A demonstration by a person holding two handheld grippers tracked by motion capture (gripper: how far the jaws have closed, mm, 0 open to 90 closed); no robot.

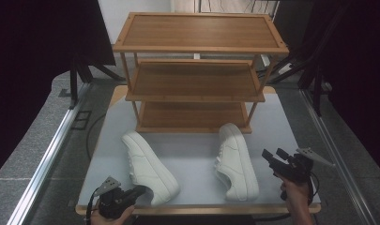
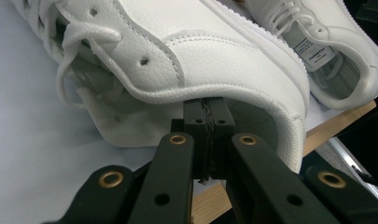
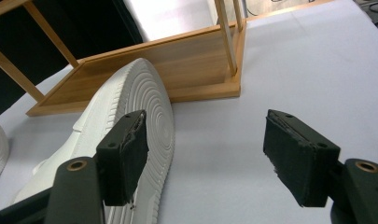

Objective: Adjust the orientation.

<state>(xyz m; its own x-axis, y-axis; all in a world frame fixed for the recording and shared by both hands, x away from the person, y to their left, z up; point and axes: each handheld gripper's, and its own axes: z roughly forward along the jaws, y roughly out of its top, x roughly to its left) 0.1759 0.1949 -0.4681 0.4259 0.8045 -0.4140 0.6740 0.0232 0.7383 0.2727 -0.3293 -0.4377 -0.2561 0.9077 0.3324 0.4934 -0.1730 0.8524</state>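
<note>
On grey table top (image 1: 192, 154) before wooden rack (image 1: 197, 70): left gripper (image 1: 140, 191) jaws together, right gripper (image 1: 272, 157) jaws apart.

On my tabletop (image 1: 192, 154) the rack (image 1: 194, 70) stands at the back. Before it lie two shoes: the left shoe (image 1: 148, 166) by my left tool (image 1: 140, 191), the right shoe (image 1: 235, 161) left of my right tool (image 1: 272, 157).

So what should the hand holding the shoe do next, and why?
Probably lift the left shoe a little. The left gripper has its jaws shut on the shoe's heel collar, so it looks gripped, and the wooden shoe rack behind has bare shelves. The right gripper waits open beside the right shoe.
</note>
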